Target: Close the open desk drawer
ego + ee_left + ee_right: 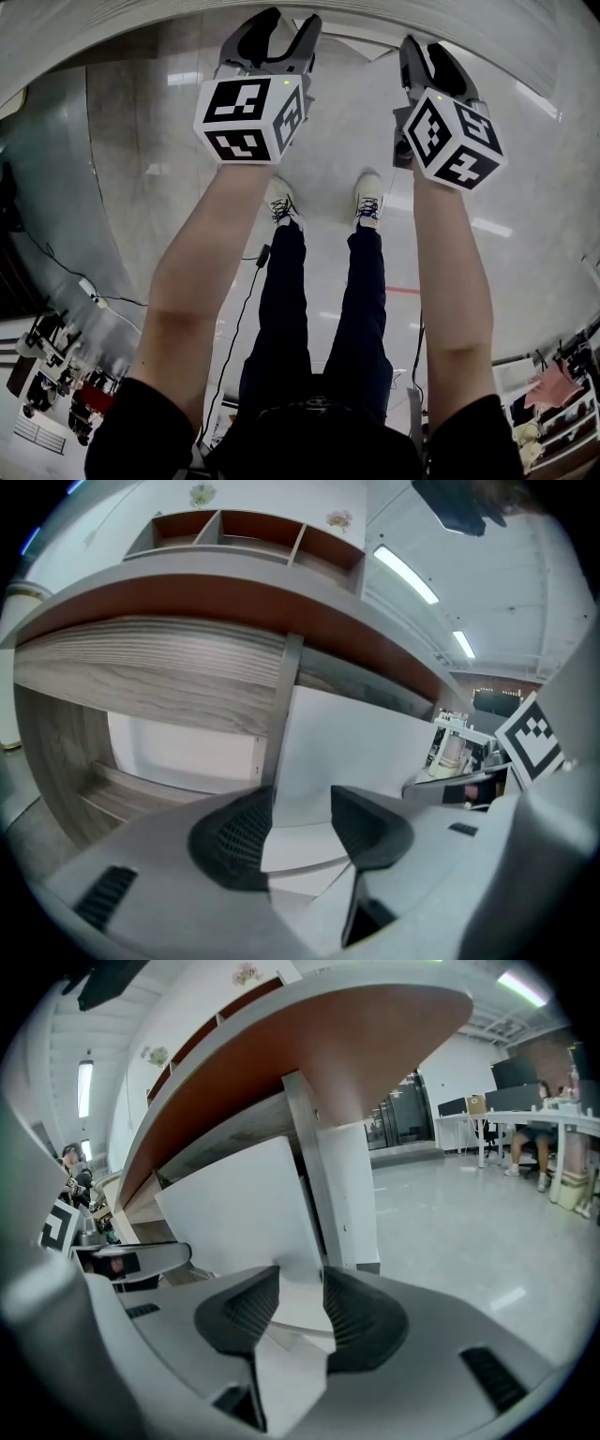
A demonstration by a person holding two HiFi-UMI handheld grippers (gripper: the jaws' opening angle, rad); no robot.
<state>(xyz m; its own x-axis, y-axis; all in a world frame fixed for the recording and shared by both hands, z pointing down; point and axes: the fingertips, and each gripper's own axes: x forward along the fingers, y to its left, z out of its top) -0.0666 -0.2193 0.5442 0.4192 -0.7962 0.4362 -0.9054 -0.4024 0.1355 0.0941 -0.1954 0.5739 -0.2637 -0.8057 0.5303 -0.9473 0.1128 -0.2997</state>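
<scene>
The left gripper (289, 23) and the right gripper (427, 56) are held out side by side on bare forearms. Each points away from the person and a little down, toward the near edge of the surface (234, 592). In the left gripper view its jaws are spread, with nothing pinched between the ribbed pads. In the right gripper view the right gripper's jaws are likewise apart and hold nothing.

The drawer (366, 752) shows as a flat white front hanging under the reddish-brown edge of the surface, and each gripper sees it through the gap of its jaws. It lies just right of a grey post (284, 705) in the left gripper view, and left of a grey post (305, 1166) in the right gripper view. Whether either gripper touches the white front cannot be told.

A wood-grain panel (141, 677) runs under the surface to the left, and a shelf unit (253, 536) stands on top at the far side. In the head view the person's shoes (281, 206) rest on the glossy grey floor (141, 141), with a cable (234, 328) trailing beside the left leg.
</scene>
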